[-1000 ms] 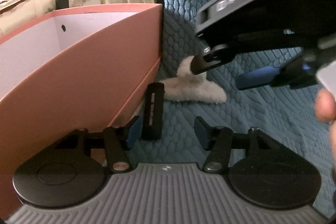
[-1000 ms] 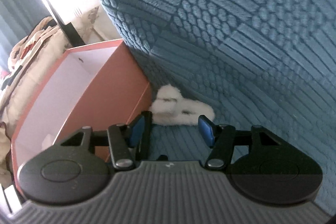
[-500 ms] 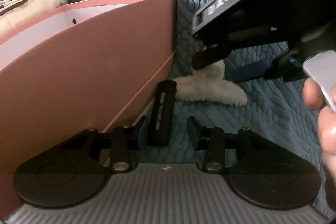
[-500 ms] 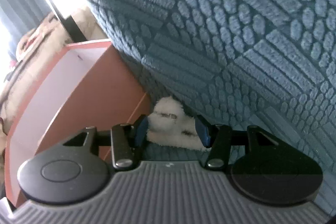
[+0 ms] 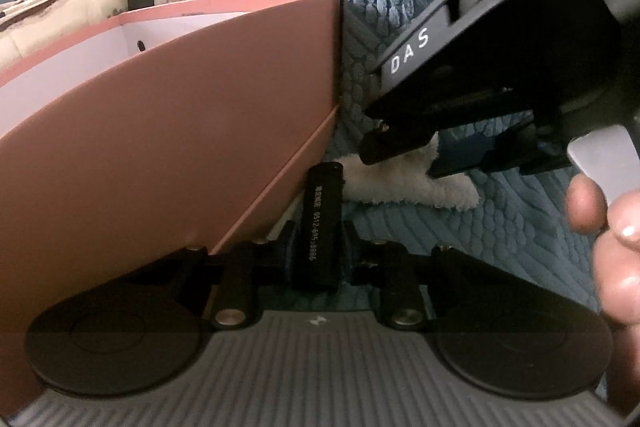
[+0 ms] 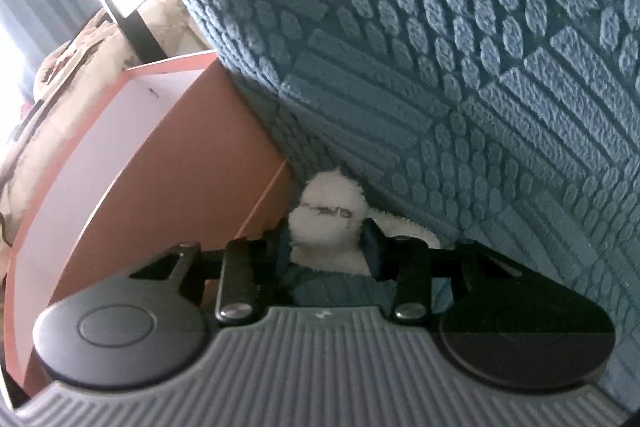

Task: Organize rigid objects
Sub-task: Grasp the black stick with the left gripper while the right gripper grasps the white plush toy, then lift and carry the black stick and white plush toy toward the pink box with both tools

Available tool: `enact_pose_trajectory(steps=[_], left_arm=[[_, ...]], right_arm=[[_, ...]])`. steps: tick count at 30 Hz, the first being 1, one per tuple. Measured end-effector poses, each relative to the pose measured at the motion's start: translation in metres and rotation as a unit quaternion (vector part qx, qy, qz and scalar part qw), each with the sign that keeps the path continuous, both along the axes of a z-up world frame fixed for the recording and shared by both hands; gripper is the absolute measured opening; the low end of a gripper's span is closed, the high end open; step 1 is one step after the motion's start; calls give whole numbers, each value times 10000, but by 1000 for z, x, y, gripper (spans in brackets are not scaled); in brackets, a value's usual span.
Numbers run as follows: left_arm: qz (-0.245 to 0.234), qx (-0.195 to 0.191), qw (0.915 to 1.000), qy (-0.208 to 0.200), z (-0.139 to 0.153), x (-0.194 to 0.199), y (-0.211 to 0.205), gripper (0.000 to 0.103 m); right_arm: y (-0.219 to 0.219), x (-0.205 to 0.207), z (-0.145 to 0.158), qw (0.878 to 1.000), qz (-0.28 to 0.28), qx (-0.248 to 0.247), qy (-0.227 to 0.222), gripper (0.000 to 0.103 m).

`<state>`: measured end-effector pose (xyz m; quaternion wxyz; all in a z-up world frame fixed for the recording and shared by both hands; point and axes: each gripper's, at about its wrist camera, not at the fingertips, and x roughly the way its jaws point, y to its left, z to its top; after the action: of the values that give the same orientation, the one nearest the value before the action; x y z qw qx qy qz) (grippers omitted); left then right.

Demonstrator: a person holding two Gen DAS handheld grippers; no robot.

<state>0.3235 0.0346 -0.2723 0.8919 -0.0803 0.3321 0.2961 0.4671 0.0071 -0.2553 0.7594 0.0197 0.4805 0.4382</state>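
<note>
Two readable markings, both in the left wrist view.
White letters "DAS" stood on the black body of the right tool [image 5: 436, 155]. The black bar [image 5: 322, 227] carried white print along its length, digits reading roughly "0512-605-8886", preceded by characters too small to read.

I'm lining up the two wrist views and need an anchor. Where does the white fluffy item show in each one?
Left wrist: the white fluffy item lies right of centre on the blue textured cover, past the black cylinder in the left gripper.
Right wrist: low centre, between the right gripper fingers.
Shared landmark: the pink box immediately left of it.
</note>
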Motion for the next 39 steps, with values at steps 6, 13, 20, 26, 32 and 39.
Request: enact_pose_trajectory(steps=[6,13,20,26,32,39], left_arm=[[-61,-142,9999,-74,6,-9,-1,26],[-189,-233,9994,-192,14,-24,-2,11],[-286,-484,9981,-251,16,-43,1,11],[-434,-716,9960,-327,22,-60,2,11],[-618,-987,9926,-349,25,-79,3,11],[-1010,-1264,9866,-222,27,-96,9,11]], right_arm=[[-6,-3,4,9998,-121,-75,-123,36],[-24,-10,8,9992,-242,-278,-175,36],[-45,-23,14,9971,-363,-630,-215,36],[-63,-45,22,9950,-498,-812,-297,36],[-93,-66,22,9911,-933,-926,-208,35],[-134,-96,35,9843,-1440,-987,-253,35]])
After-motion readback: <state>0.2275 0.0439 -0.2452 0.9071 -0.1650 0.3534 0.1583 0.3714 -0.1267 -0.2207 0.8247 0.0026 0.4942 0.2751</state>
